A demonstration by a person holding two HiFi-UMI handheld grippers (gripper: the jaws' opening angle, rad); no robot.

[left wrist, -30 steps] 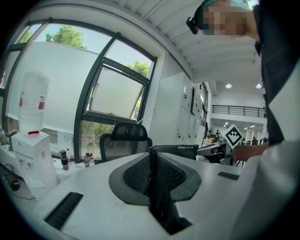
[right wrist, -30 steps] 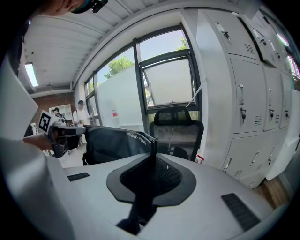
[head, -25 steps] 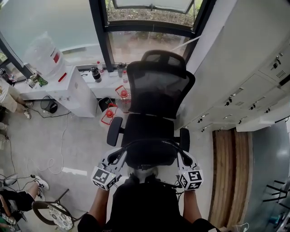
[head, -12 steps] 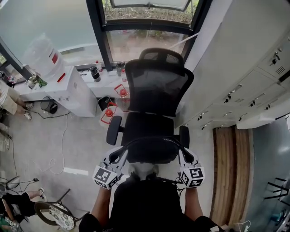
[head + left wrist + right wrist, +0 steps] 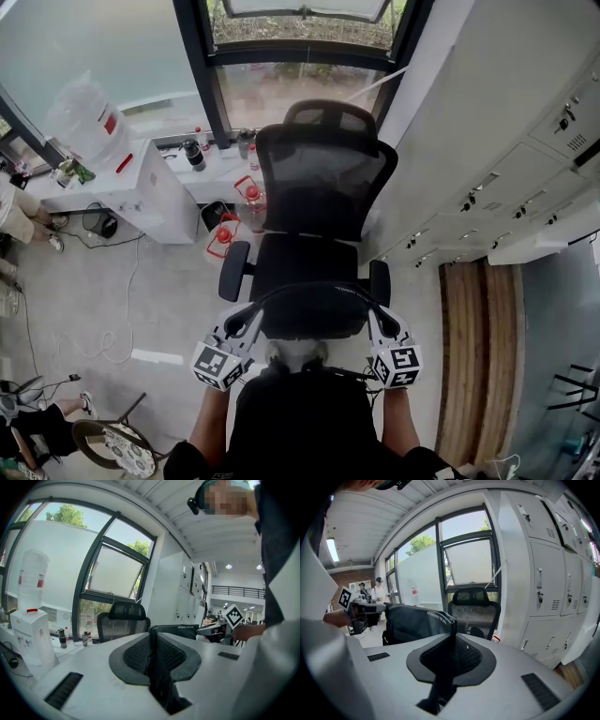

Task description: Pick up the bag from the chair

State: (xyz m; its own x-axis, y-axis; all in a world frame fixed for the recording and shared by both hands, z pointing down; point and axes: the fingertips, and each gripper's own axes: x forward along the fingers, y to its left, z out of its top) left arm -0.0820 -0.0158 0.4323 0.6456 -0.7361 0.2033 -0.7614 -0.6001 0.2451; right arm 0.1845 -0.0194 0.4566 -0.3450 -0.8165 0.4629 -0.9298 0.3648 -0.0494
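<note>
Soft black fabric bag [image 5: 417, 620], likely light and floppy, is pinched at its top ends by left tongs [image 5: 153, 648] and right tongs [image 5: 451, 651].

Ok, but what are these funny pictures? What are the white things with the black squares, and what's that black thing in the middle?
A person stands in front of a black office chair with a grabbing tool in each hand. The picture from above comes from a camera on the person's head, looking down. The white cubes with squares are parts of the left gripper and the right gripper. The other two pictures come from small cameras riding on those tools, looking along their jaws. Each pair of jaws is pinched shut on the top edge of a black bag, which hangs between them in front of the chair.
</note>
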